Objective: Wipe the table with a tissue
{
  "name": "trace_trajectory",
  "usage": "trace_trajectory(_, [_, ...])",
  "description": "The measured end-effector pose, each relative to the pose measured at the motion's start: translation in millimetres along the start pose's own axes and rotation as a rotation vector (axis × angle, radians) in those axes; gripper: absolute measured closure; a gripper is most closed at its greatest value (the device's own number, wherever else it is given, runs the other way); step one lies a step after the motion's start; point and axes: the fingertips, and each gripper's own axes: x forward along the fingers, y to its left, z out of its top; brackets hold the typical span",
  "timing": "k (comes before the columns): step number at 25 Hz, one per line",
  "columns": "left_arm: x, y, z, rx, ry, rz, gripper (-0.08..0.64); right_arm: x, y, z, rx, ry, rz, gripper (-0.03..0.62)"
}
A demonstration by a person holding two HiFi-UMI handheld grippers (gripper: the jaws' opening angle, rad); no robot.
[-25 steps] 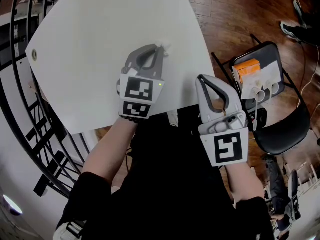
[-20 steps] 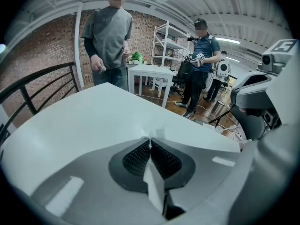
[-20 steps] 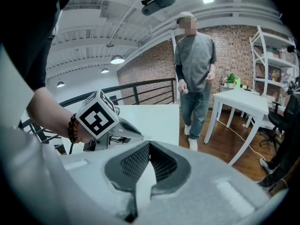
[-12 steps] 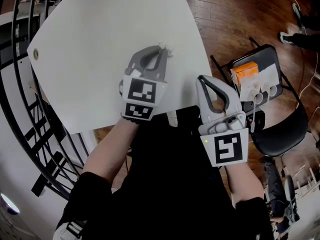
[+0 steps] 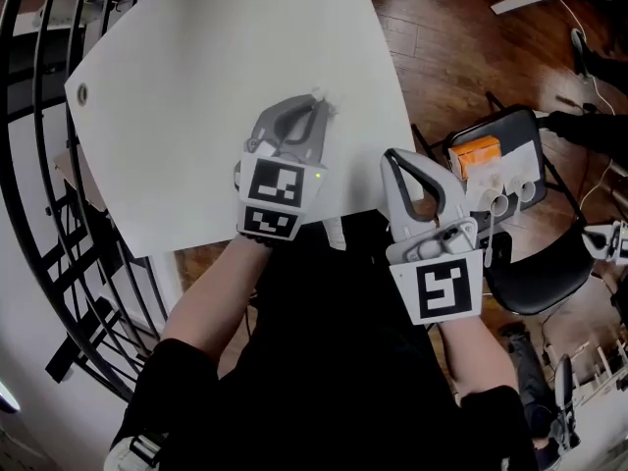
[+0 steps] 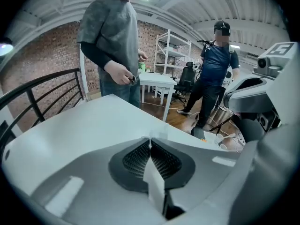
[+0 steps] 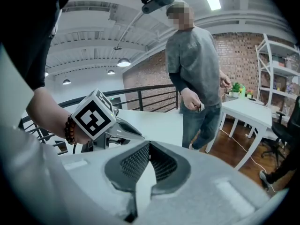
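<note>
A white table (image 5: 196, 86) fills the upper left of the head view. My left gripper (image 5: 316, 104) lies over its near right part, shut on a small white tissue (image 5: 320, 97) that pokes out at the tips. In the left gripper view the jaws (image 6: 150, 142) meet, and a white strip of tissue (image 6: 153, 182) runs back between them. My right gripper (image 5: 392, 155) hangs by the table's near right edge, shut with nothing visible in it. In the right gripper view its jaws (image 7: 149, 144) touch at the tip, and the left gripper's marker cube (image 7: 93, 116) shows to the left.
A black folding chair (image 5: 549, 263) stands to the right of the table, carrying an orange box (image 5: 474, 153) and white cups (image 5: 500, 199). A black railing (image 5: 39, 214) curves along the left. Two people (image 6: 115, 41) (image 6: 215, 69) stand beyond the table on the wood floor.
Both grippers stay almost where they were, the left one still shut on the tissue. The head view has shifted slightly, so the table and chair sit a little differently in frame.
</note>
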Motion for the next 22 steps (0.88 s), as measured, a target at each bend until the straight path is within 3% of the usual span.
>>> trace_trajectory(22, [-89,-19,28,-0.005,-0.118,0.024,0.537,-32,37,49,-0.145,-0.064,0.018,0.6])
